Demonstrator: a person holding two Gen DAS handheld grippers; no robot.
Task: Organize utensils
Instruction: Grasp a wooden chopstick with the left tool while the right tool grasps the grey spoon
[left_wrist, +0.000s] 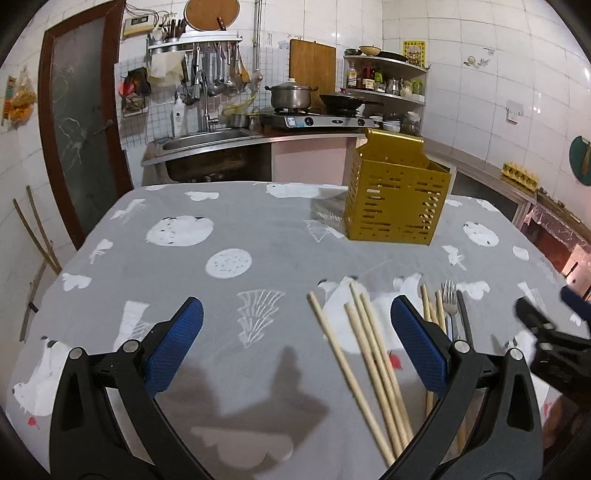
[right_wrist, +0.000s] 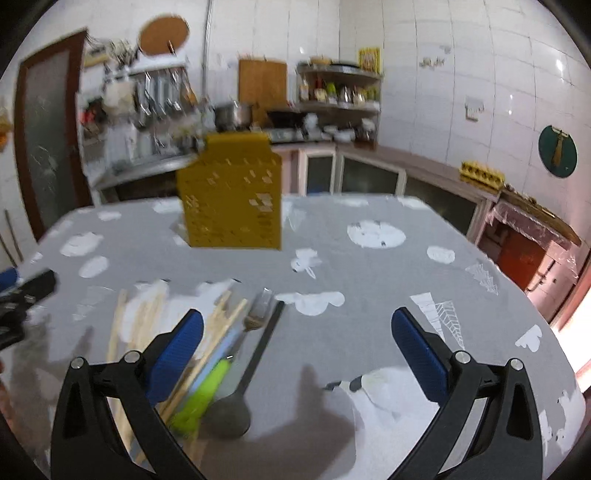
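A yellow perforated utensil holder (left_wrist: 397, 201) stands upright on the grey patterned tablecloth (left_wrist: 236, 229); it also shows in the right wrist view (right_wrist: 231, 199). Several wooden chopsticks (left_wrist: 364, 363) lie loose between my left gripper's fingers, nearer the right one. A fork (left_wrist: 448, 295) and a dark handle lie just right of them. My left gripper (left_wrist: 295, 347) is open and empty above the cloth. My right gripper (right_wrist: 295, 354) is open and empty. Near its left finger lie chopsticks (right_wrist: 218, 332), a fork (right_wrist: 258, 310), a dark ladle (right_wrist: 236, 402) and a green-handled utensil (right_wrist: 207, 387).
The table's far edge faces a kitchen counter with a sink (left_wrist: 207, 142) and a stove with a pot (left_wrist: 291, 94). Low cabinets (right_wrist: 436, 192) run along the right wall. My right gripper shows blurred at the right edge of the left wrist view (left_wrist: 554, 332).
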